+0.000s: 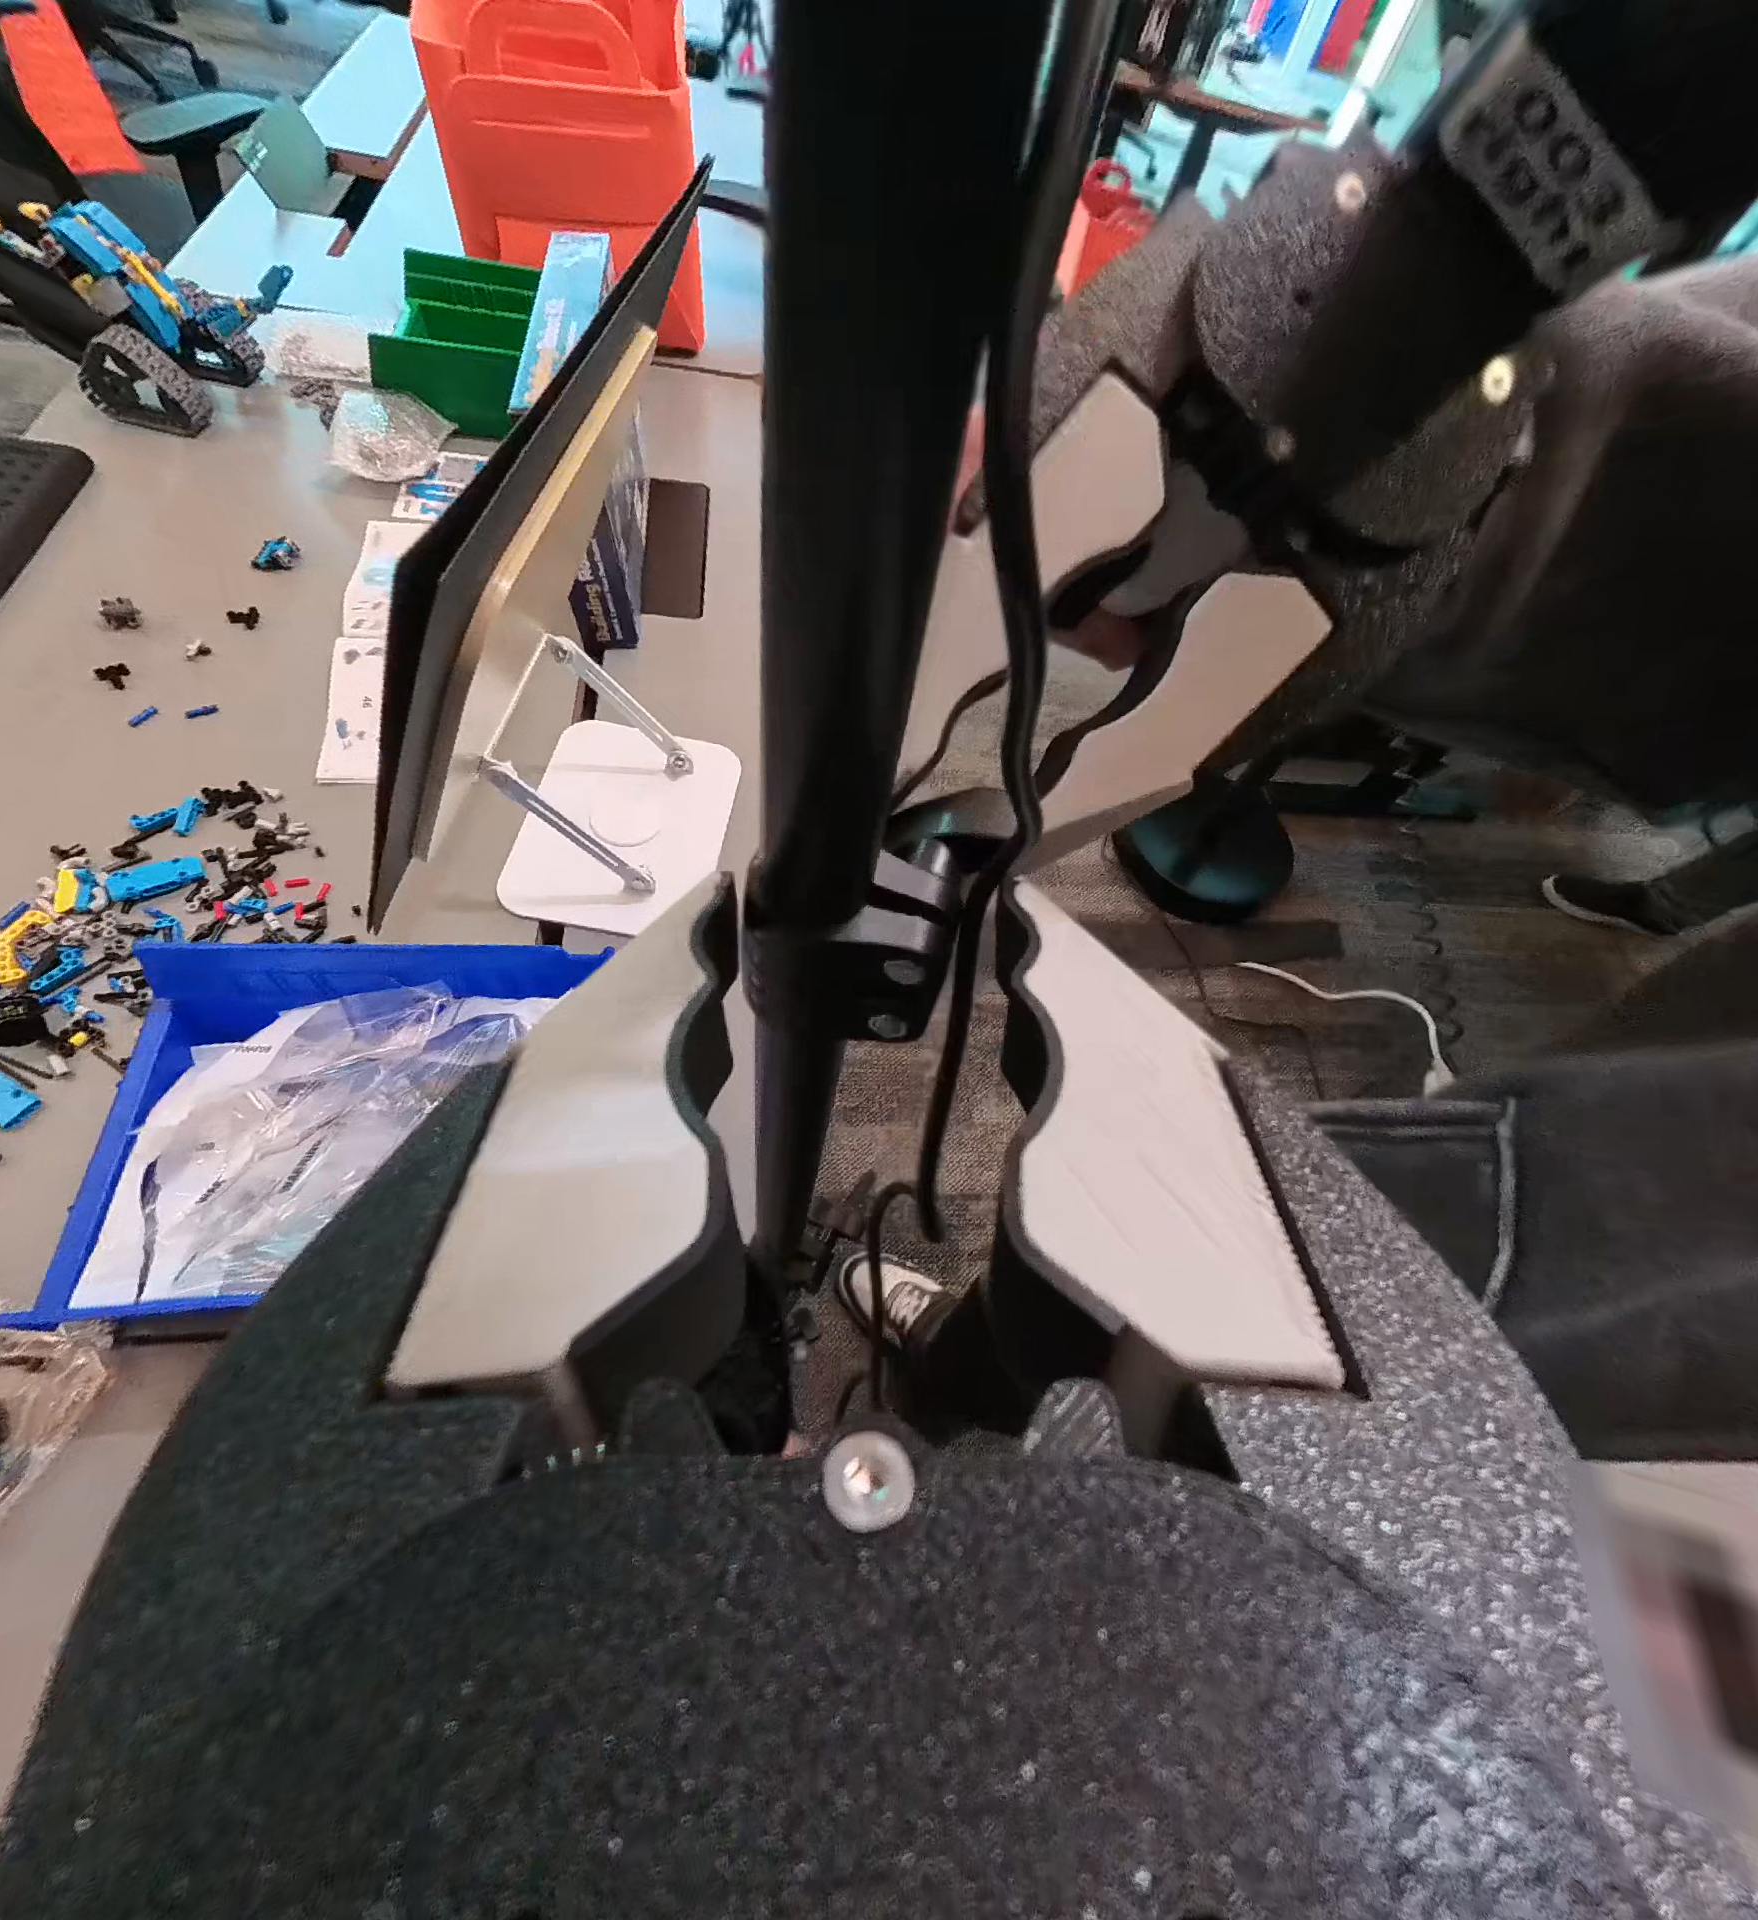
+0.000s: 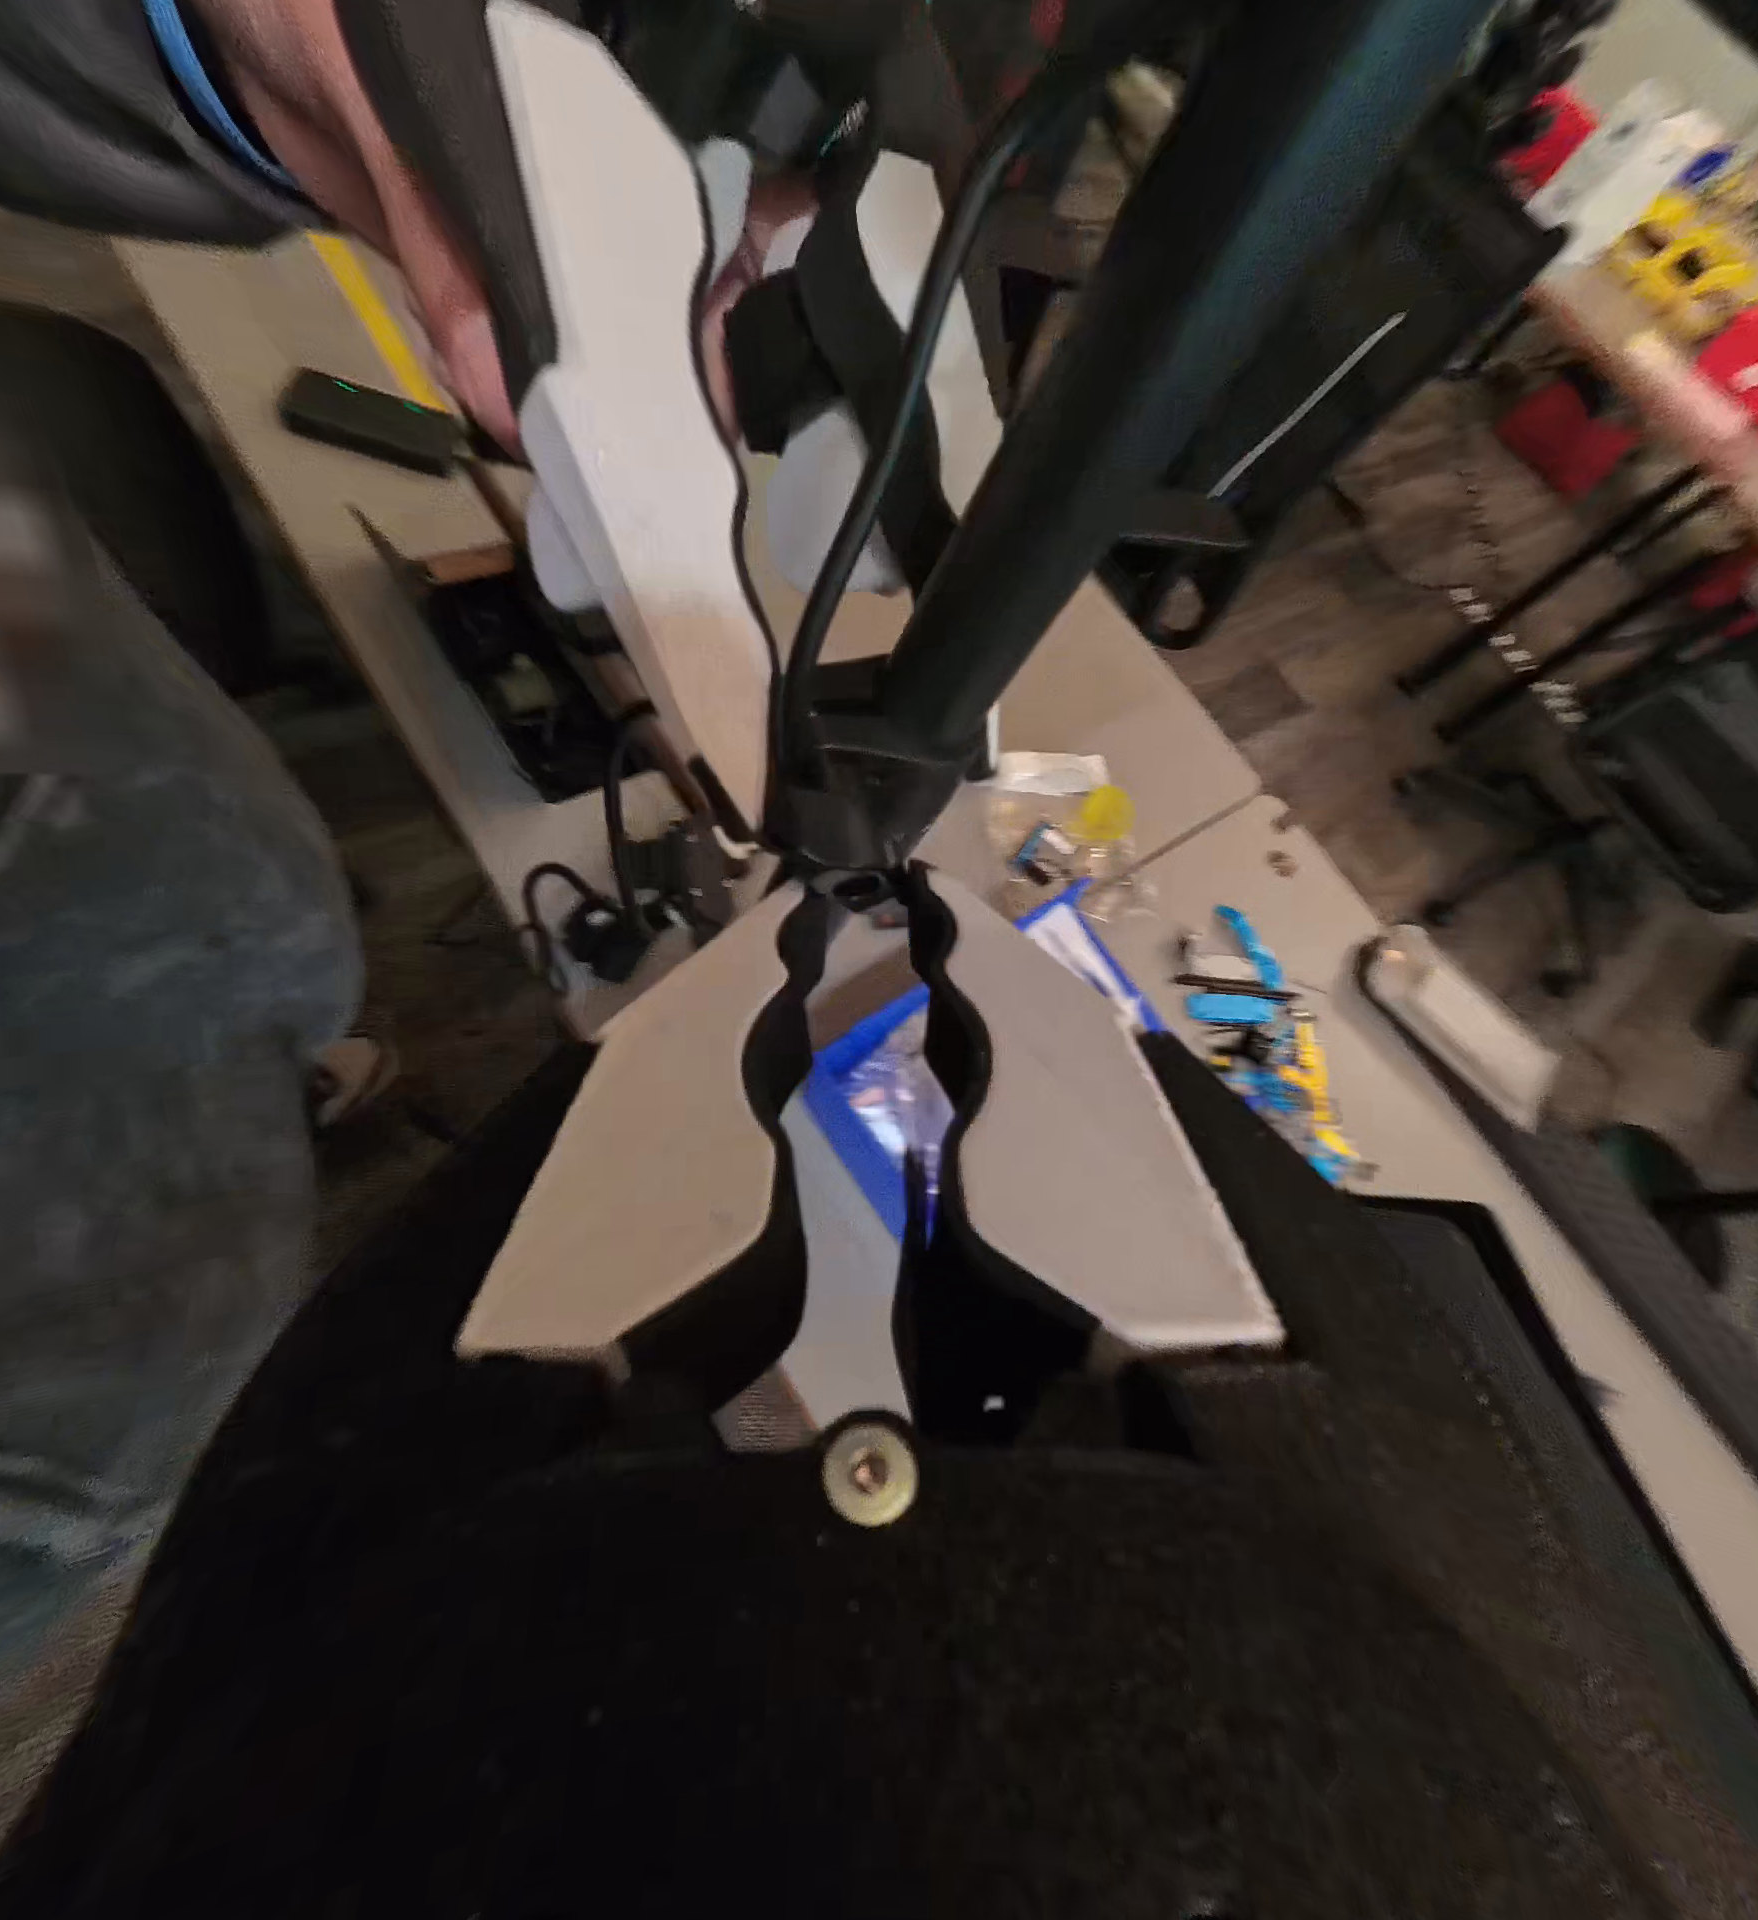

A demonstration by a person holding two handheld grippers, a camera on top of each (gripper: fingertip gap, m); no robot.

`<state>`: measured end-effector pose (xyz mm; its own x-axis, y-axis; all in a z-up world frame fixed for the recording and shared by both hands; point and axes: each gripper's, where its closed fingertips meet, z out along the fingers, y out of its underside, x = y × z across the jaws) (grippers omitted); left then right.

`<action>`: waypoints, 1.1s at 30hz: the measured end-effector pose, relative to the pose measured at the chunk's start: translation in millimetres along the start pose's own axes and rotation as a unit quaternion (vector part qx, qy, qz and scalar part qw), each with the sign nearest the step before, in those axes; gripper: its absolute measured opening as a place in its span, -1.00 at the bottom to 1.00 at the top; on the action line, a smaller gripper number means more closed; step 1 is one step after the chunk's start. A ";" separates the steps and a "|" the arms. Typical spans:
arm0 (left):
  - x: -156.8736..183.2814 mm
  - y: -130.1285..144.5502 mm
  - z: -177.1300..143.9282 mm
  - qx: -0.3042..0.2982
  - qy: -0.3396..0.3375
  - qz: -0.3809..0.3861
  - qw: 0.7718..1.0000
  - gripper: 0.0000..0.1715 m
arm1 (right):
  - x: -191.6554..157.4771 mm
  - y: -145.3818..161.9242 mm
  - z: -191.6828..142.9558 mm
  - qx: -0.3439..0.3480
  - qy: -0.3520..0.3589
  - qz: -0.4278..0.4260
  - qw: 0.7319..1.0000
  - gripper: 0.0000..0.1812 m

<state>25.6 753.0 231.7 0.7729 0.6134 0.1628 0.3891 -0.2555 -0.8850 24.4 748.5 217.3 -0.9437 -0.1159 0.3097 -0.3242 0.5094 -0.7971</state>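
A black stand pole with a black clamp and a loose black cable runs down between my left gripper's jaws. My left gripper is open and straddles the pole, its left pad close against it. The right gripper's white fingers show higher up beside the cable, held by a person in a grey sleeve. In the blurred right wrist view my right gripper is shut on a small black fitting at the lower end of the pole. The left gripper's fingers show above.
A grey table carries loose building bricks, a blue bin of plastic bags, a tablet on a white stand, a green box, an orange bag and a tracked toy vehicle. A shoe rests on the carpet. Left and right tips are no more than a few centimetres apart.
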 end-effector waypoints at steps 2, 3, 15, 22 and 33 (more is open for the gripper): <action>-0.7 1.3 3.6 -0.004 -0.011 0.010 1.000 -0.45 | -3.8 0.7 -0.9 -0.004 -0.066 0.052 0.996 -0.82; -0.7 1.6 3.7 -0.006 -0.012 0.014 1.000 -0.46 | -1.1 4.2 -2.0 -0.013 -0.090 0.085 0.992 -0.96; -1.2 6.0 -2.6 -0.041 0.007 -0.031 0.999 -0.44 | -3.4 3.0 -12.3 0.016 -0.089 -0.022 0.996 -0.36; -4.5 12.4 -5.7 -0.070 0.003 -0.011 0.998 -0.48 | -3.5 -6.2 3.6 -0.026 -0.086 -0.093 0.992 -0.81; -4.2 13.4 -3.6 -0.064 -0.009 0.029 0.998 -0.50 | -9.7 -1.4 0.0 -0.085 -0.186 0.075 0.976 -0.79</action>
<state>29.4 744.3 220.7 0.7872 0.6078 0.1043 0.4056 -0.3829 -0.8300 34.0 748.9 215.4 -0.9485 -0.3144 -0.0385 -0.1947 0.6745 -0.7121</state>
